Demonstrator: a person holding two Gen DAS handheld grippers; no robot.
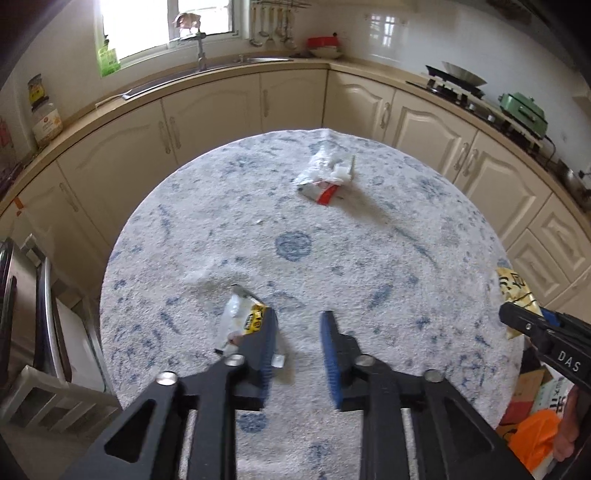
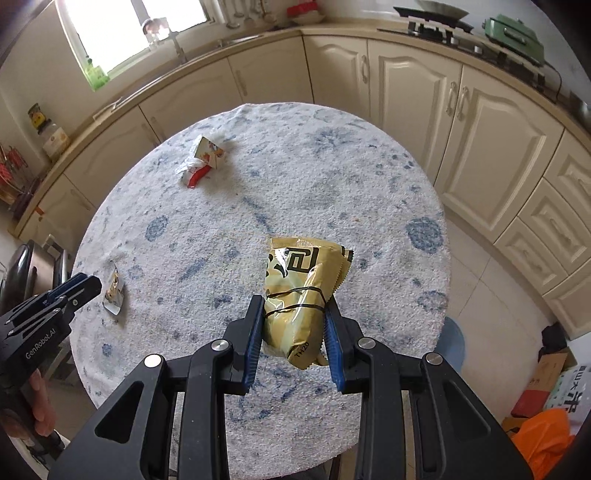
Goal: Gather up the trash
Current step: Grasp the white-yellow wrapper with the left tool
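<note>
Both grippers are matte black with blue ribbed pads (image 2: pixel 251 341) and silver pivot screws (image 1: pixel 166 377); left gripper (image 2: pixel 79 286) says GenRobot.AI, right gripper (image 1: pixel 517 317) "DAS".

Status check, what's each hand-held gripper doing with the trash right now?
Right hand-held gripper shut on gold snack bag. Left hand-held gripper open, beside small yellow wrapper. Red-white wrapper on table, nothing blocking.

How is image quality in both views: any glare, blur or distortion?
Left wrist view: the window is blown out, the counter bows from fisheye, and the wrappers stay sharp. Right wrist view: glare streaks the gold bag, and the corners go dark.
</note>
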